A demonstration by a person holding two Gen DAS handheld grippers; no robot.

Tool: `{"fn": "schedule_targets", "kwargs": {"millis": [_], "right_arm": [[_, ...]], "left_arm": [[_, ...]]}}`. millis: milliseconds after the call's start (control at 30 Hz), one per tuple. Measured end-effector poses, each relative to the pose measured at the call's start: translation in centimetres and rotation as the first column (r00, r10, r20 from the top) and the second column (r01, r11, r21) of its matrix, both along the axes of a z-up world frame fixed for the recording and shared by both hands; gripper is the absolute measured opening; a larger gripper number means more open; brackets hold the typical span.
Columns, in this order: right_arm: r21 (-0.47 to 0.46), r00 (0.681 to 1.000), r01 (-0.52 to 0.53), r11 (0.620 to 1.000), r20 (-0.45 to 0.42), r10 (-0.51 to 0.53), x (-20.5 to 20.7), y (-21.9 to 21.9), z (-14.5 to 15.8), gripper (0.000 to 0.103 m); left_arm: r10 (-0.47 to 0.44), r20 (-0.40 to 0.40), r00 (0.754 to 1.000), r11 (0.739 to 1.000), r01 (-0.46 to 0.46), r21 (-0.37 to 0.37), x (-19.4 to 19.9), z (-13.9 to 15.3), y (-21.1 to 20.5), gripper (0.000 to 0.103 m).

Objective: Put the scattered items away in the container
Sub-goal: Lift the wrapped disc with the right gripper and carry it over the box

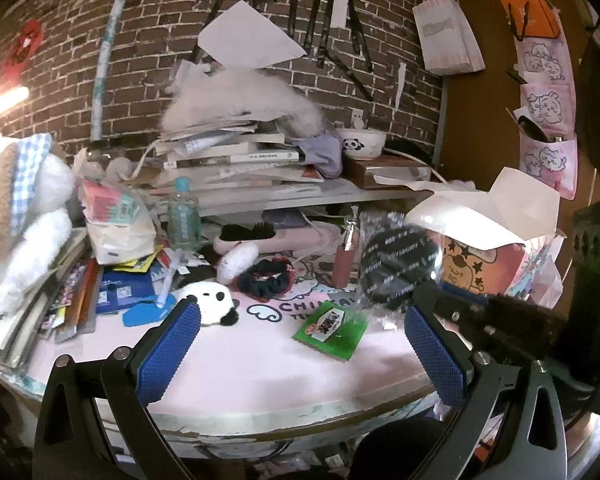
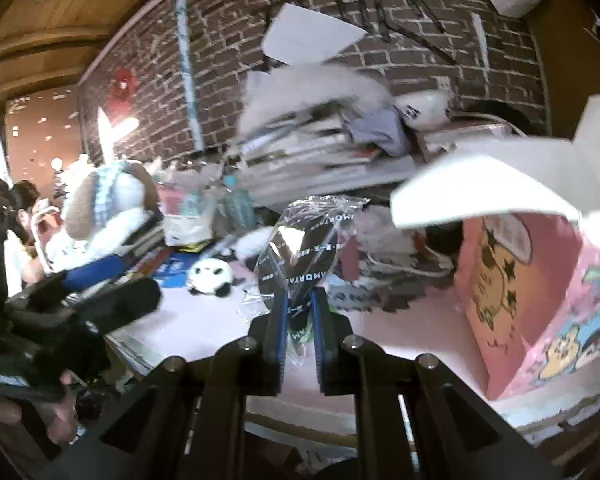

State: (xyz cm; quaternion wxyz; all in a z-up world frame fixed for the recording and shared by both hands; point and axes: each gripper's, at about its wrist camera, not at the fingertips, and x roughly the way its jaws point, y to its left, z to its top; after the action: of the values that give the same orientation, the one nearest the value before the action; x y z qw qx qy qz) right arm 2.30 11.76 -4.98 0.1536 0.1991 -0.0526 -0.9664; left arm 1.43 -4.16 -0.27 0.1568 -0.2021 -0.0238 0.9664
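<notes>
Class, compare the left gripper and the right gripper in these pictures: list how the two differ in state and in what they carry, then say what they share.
The left gripper has its jaws wide apart; the right gripper is shut. The left gripper holds nothing, with the pink table showing between its pads; the right gripper is clamped on a clear packet holding a black disc. Both have blue textured pads on black frames.

We can read "AMORTAL" in white letters on the black disc inside the clear wrapper (image 2: 300, 256). On the pink table mat (image 1: 260, 360) we read "CHII", the rest being covered. The print on the green packet (image 1: 331, 330) is too small to read.
</notes>
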Motion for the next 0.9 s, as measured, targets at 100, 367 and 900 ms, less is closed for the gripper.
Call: {"fn": "schedule_targets", "kwargs": {"millis": [100,367,900], "right_arm": [[0.003,0.999,-0.005,1.000,-0.040,0.005,0.4,-0.1,1.3,0.009],[-0.040,0.997,-0.012,0.999,-0.078,0.009,0.9,1.2,4.3,0.009],[-0.072,0.978,0.164,0.984,-0.117,-0.172,2.1,8.3,9.1,0.009]], "left_arm": [[0.005,-0.010,1.000,1.000,-0.005,-0.002,0.3,0.5,-0.1,0.102],[-0.004,-0.046,0.999,1.000,0.004,0.001,1.1,2.2,0.2,0.102],[-0.076,-0.070,0.995,0.997,0.075,-0.018,1.5,3.5,3.0,0.102]]}}
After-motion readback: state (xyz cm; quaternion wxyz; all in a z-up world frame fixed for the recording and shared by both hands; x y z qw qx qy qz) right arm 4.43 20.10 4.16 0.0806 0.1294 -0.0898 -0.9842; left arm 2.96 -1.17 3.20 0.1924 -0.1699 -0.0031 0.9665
